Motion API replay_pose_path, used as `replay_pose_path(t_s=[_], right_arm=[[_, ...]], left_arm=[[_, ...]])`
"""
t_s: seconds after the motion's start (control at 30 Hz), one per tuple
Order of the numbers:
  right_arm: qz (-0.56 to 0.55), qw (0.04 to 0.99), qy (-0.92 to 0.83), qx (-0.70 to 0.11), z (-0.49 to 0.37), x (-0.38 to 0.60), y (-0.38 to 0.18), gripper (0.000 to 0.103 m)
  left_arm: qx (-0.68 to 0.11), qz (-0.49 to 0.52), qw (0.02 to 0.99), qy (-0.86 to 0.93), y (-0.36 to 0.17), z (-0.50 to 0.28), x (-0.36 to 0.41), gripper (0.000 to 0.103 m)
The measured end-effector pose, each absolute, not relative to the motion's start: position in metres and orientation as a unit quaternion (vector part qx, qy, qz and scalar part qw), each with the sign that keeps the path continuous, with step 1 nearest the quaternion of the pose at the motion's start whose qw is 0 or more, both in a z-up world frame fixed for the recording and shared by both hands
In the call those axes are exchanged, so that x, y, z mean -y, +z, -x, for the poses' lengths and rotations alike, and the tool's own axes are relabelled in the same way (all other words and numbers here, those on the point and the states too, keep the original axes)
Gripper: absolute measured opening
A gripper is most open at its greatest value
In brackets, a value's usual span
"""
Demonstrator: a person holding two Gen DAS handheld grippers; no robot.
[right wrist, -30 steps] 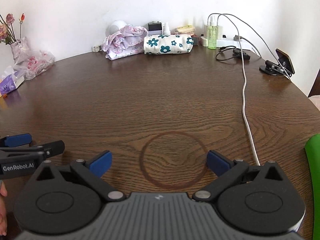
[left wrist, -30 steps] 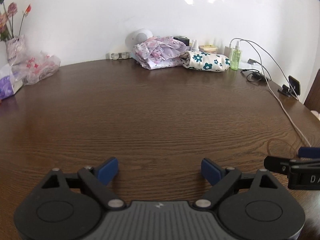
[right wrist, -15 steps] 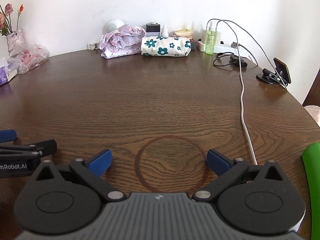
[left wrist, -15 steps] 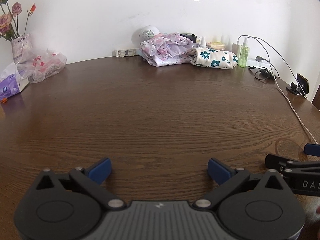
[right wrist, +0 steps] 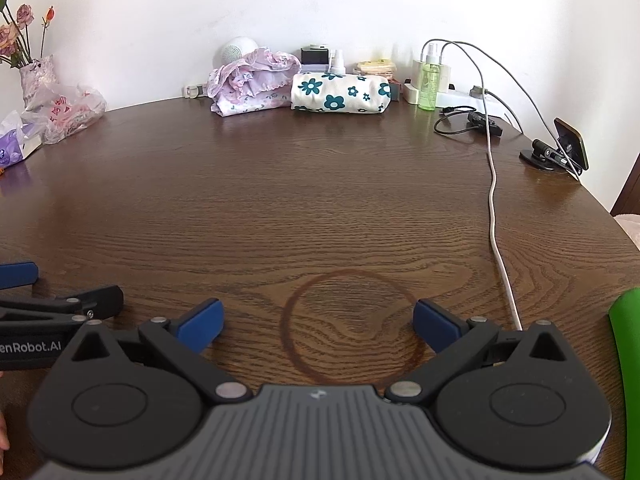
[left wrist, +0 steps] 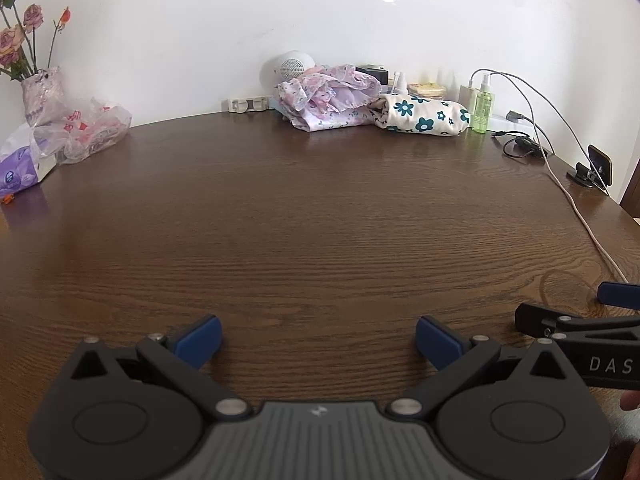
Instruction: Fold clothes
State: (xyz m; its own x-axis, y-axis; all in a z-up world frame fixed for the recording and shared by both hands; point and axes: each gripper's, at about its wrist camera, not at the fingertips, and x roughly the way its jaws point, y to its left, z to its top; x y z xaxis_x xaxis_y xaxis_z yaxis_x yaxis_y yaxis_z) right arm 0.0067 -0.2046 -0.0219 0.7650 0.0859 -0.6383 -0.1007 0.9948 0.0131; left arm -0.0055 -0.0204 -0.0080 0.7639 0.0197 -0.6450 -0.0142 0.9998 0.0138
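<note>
A dark wooden table [right wrist: 320, 200] bears a pale ring stain [right wrist: 350, 326] near its front edge. Far beyond the stain, by the wall, lie a pink floral garment [right wrist: 252, 84] and a folded flower-print cloth [right wrist: 340, 94] touching it; a white cable [right wrist: 496, 232] runs just right of the stain.

- Looks like a lived-in home, not a lab or shop
- Big dark wooden table [right wrist: 320, 184] pushed against a plain white wall [right wrist: 160, 8]
- Dried roses in a vase [left wrist: 40, 92] at one end
- Crumpled plastic bag [left wrist: 86, 130] and tissue pack [left wrist: 20, 168] dumped nearby
- Folded floral clothes [right wrist: 340, 94], spray bottle [right wrist: 428, 80], charger cable [right wrist: 494, 184], phone on a stand [right wrist: 568, 146] along the back
</note>
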Motion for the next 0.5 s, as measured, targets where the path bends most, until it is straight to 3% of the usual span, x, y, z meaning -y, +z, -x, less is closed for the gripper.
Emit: replay_pose_path(t_s=[0.5], right_arm=[[0.013,0.939,0.06,-0.339,-0.0109,0.2037,-0.0225,0.102]], left_arm=[[-0.343,0.0,0.939,0.015,-0.0071,0.0057,0.0191,0.103]])
